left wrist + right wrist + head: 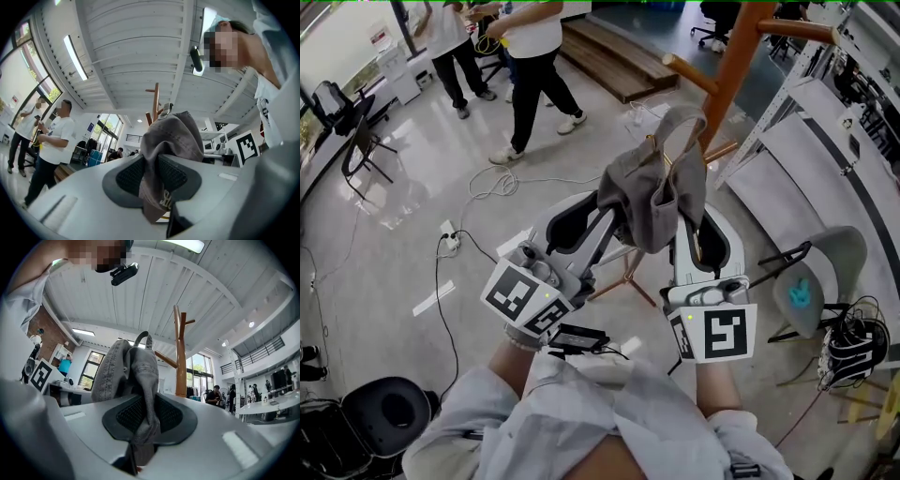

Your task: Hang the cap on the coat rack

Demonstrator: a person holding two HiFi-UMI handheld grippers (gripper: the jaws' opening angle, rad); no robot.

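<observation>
A grey cap (654, 187) hangs bunched between both grippers, raised close to the wooden coat rack (727, 70). My left gripper (609, 202) is shut on the cap's left edge, fabric (164, 154) pinched between its dark pads. My right gripper (689, 220) is shut on the cap's right side, cloth (140, 385) squeezed between its pads. In the head view a rack peg (689, 73) juts out just above the cap's strap loop. The right gripper view has the rack pole (180, 357) rising right behind the cap.
Two people (534, 56) stand at the back left of the floor. A power strip and cables (450, 239) lie on the floor left. A grey chair (811, 291) stands right, white shelving (825, 122) behind it, a black stool (394, 408) at the lower left.
</observation>
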